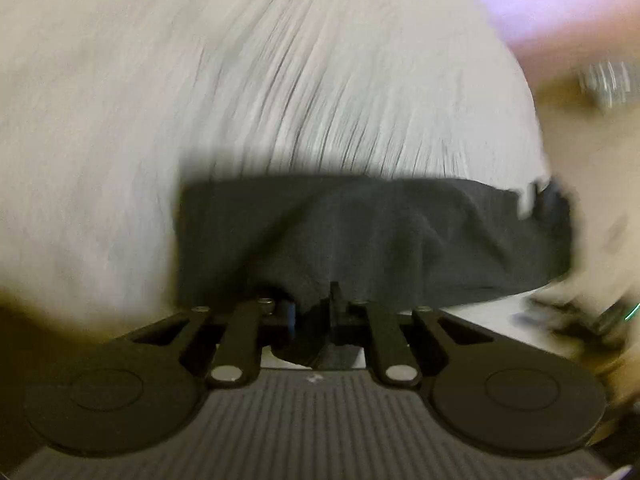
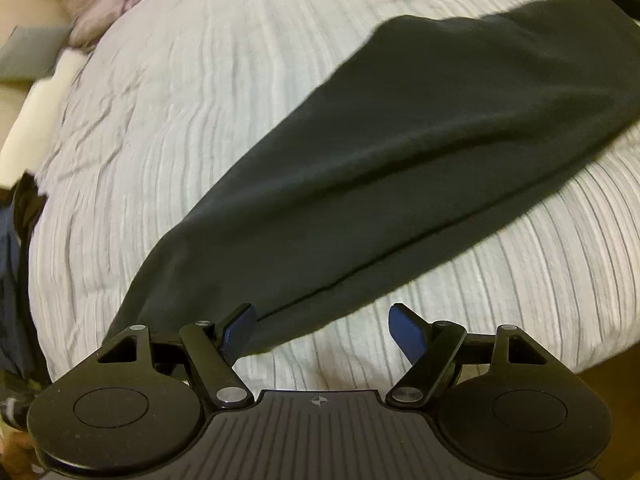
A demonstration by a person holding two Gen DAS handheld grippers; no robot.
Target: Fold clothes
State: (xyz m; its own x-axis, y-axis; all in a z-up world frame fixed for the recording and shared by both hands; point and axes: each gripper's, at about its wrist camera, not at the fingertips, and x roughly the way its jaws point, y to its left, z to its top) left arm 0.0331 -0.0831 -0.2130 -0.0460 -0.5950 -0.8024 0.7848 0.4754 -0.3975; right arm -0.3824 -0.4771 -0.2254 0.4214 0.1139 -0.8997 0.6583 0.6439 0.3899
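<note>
Two grippers over one dark garment (image 2: 400, 152) on a bed. Garment is black or near-black, soft knit, lying in a long band across the white ribbed bedspread (image 2: 200, 120); in the right wrist view it runs from the upper right corner down to the lower left, narrowing toward the gripper.

Left gripper (image 1: 312, 312): jaws drawn nearly together, pinching a bunched edge of the garment. Cloth rises from between the fingers and spreads out in front of the camera as a wide dark fold. Left view is heavily motion-blurred; the bedspread behind shows only as streaks.

Right gripper (image 2: 324, 328): jaws wide apart, blue pads (image 2: 408, 330) showing, nothing clamped. The narrow end of the garment reaches the left finger and seems to touch or pass just behind it; cannot tell which. The right finger is over bare bedspread, apart from the cloth. Gripper points steeply down at the bed.

Far edge, right view: a crumpled pinkish-lilac cloth (image 2: 100, 0) at the upper left of the bed, a grey pillow (image 2: 28, 52) beside it. More dark fabric (image 2: 24, 208) hangs at the left edge.
</note>
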